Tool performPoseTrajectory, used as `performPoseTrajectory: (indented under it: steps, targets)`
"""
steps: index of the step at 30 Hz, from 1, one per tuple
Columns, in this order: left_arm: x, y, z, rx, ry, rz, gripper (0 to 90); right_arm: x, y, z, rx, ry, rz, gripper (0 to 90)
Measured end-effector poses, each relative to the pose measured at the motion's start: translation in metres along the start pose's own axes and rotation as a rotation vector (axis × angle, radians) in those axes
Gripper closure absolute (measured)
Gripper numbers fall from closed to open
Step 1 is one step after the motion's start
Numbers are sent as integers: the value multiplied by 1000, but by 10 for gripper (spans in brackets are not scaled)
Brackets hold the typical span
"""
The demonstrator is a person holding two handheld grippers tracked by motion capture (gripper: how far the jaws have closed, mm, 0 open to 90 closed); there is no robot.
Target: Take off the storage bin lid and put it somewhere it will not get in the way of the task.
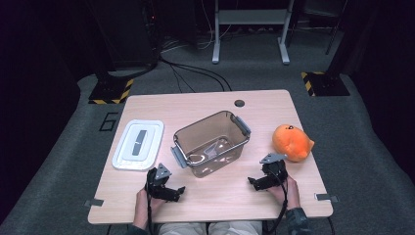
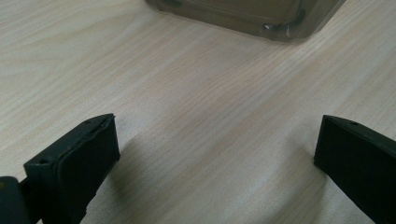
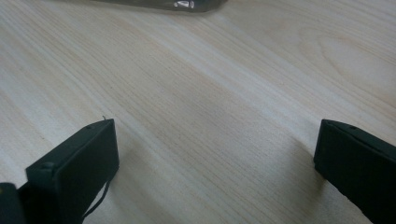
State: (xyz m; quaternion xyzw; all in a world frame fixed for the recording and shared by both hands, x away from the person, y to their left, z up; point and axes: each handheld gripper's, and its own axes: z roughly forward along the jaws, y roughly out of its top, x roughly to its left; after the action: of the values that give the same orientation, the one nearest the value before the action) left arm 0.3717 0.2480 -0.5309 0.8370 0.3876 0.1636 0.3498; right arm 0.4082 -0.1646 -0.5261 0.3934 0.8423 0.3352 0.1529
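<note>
Both claws gape wide, empty, flanking the clear bin [image 1: 212, 142], its long axis diagonal.

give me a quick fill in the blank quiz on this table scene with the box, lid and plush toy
1. The clear box stands on the table with its white lid lying to its ____.
2. The plush toy is ____ in colour.
3. The jaws of the left gripper and the right gripper both stand ____ with nothing between them.

Missing words: left; orange; open
</note>
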Motion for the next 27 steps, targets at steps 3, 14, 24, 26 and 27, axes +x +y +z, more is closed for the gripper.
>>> performPoseTrajectory:
  steps: [3, 14, 24, 26, 27]
  targets:
    - [0, 0, 0, -2, 2, 0, 0, -1, 0, -2, -6, 9, -4, 0]
    - [-1, 0, 0, -4, 2, 4, 1, 3, 13, -25, -27, 11, -27, 0]
    - [-1, 0, 0, -3, 1, 2, 1, -2, 27, -44, -50, -6, -39, 4]
    - [-1, 0, 0, -3, 1, 2, 2, -3, 30, -50, -50, -11, -44, 5]
    - [-1, 0, 0, -3, 1, 2, 2, -4, 32, -51, -55, -13, -54, 5]
